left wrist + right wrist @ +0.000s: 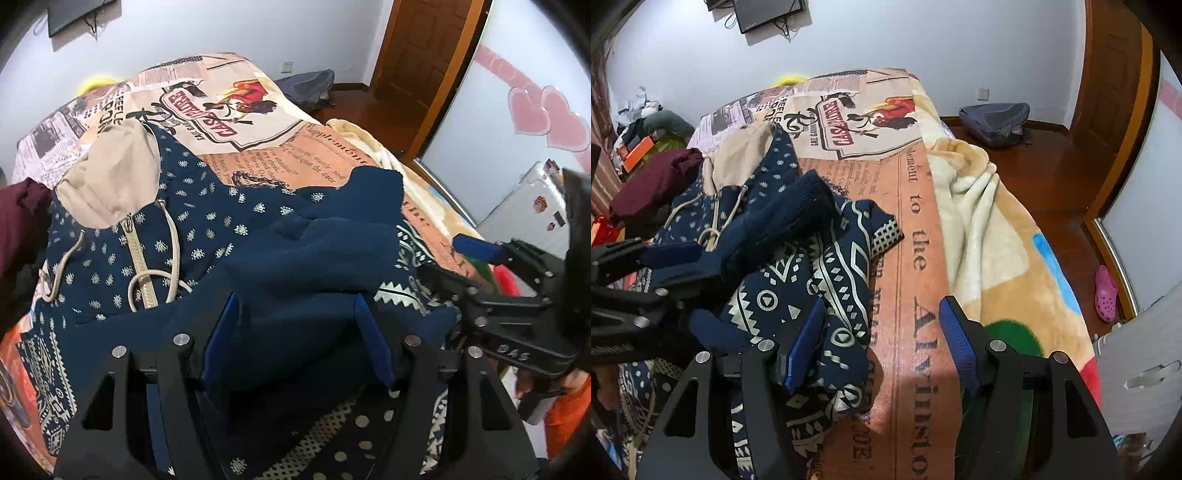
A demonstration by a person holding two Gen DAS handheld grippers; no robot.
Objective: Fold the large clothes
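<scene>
A navy patterned hooded jacket (207, 218) with a beige hood (110, 181) and a zip lies on the bed; it also shows in the right wrist view (820, 266). Its plain navy sleeve (325, 243) is folded across the body. My left gripper (295, 332) stands open, its blue pads on either side of the sleeve cloth. My right gripper (882, 343) is open and empty at the jacket's right edge, over the printed bedspread (916, 258). The right gripper also shows in the left wrist view (476, 251).
A maroon garment (657, 181) lies left of the jacket. A cream blanket (982, 221) covers the bed's right side. A backpack (997, 122) and a pink clog (1106, 291) lie on the wooden floor. A white suitcase (1145, 369) stands at the right.
</scene>
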